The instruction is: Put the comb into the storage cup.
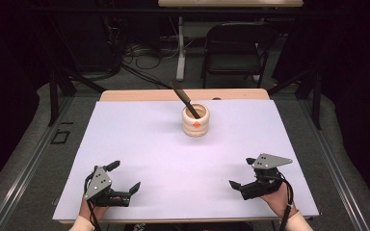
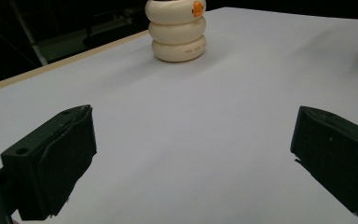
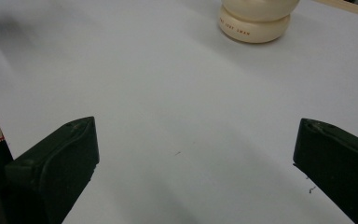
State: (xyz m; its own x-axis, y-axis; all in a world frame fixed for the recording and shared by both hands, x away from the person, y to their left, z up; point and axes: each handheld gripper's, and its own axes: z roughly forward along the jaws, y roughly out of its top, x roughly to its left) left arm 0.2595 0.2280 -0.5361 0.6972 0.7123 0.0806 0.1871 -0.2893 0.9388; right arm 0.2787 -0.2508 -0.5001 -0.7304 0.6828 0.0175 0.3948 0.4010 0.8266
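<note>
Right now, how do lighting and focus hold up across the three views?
High view: white table evenly lit, surroundings nearly black, cream holder sharp. Left gripper view: holder fairly clear, close black fingers soft. Right gripper view: holder cut by the top edge, far-left sheet dim and blurred.

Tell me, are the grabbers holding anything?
No. The left gripper and the right gripper are both open and empty, far from the cream pot with the dark stick.

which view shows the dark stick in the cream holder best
The high view: the dark stick leans out of the cream holder, seen whole. The left gripper view shows the holder's ringed side, the right gripper view just its base.
</note>
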